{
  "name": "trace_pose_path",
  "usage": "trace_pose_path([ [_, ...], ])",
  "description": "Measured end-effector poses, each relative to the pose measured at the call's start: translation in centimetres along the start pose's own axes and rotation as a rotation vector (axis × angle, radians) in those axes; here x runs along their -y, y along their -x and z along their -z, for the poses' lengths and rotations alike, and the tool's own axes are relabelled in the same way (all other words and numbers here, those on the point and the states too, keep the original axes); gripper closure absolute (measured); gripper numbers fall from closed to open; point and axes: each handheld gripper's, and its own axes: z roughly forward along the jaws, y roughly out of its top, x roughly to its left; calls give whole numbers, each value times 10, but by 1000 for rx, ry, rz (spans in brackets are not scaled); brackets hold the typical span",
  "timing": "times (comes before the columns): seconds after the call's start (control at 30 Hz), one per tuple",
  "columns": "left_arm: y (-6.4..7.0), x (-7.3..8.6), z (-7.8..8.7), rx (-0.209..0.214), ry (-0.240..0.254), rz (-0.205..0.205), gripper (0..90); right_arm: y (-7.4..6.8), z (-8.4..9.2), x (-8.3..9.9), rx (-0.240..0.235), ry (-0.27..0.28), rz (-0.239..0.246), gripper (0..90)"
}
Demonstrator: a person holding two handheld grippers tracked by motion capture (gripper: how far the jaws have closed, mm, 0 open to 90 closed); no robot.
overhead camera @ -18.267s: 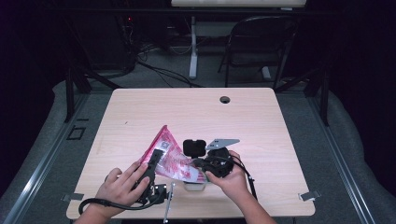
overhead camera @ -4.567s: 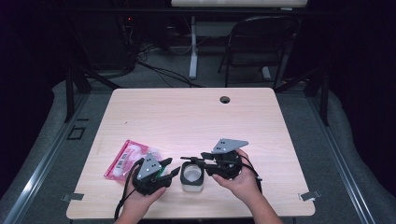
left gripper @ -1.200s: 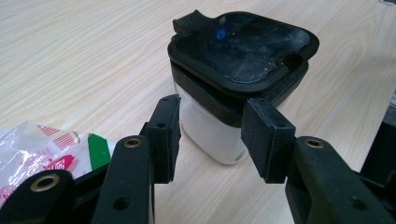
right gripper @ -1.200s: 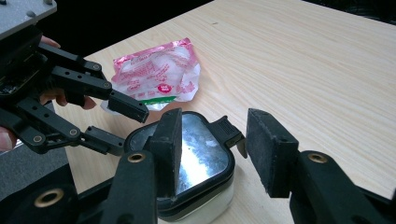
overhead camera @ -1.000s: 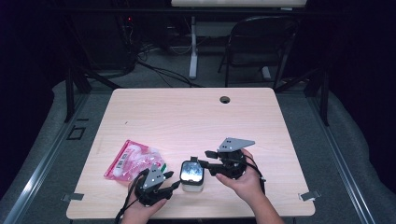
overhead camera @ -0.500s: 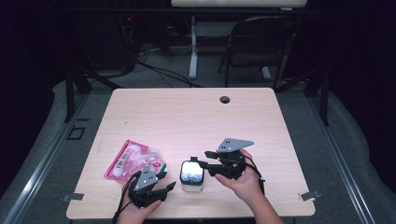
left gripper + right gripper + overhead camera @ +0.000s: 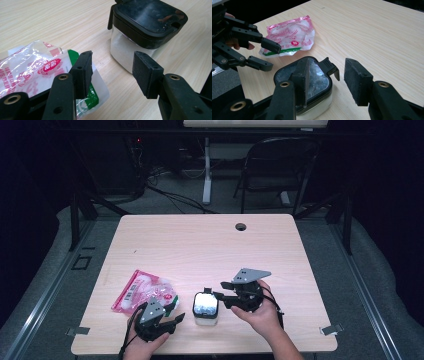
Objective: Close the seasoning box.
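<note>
At the left of the tabletop (image 7: pixel 210 245) we see a pink-and-white bag (image 7: pixel 145 290) lying flat, with a green band at one corner. Its red print is too small for us to read. Our left tongs (image 7: pixel 176 318) hover just beside the bag's near edge. Their jaws stand apart with nothing between them, after widening and then easing in a touch. Next comes the jar (image 7: pixel 205 308), upright, with a black lid clipped on. Our right tongs (image 7: pixel 218 299) sit released, one jaw over the lid, the other off to the jar's side.
</note>
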Motion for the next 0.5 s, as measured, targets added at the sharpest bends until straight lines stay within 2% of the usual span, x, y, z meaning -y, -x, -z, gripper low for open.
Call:
trace_pose_path([
  [0.23, -7, -3, 10, -3, 30, 16, 495, 1, 1, 1, 11, -7, -3, 556],
  [0.37, -11, -7, 17, -16, 41, 14, 486, 5, 5, -3, 21, -5, -16, 542],
  [0.5, -20, -9, 25, -33, 66, 30, 479, 6, 10, -6, 35, -12, -18, 535],
])
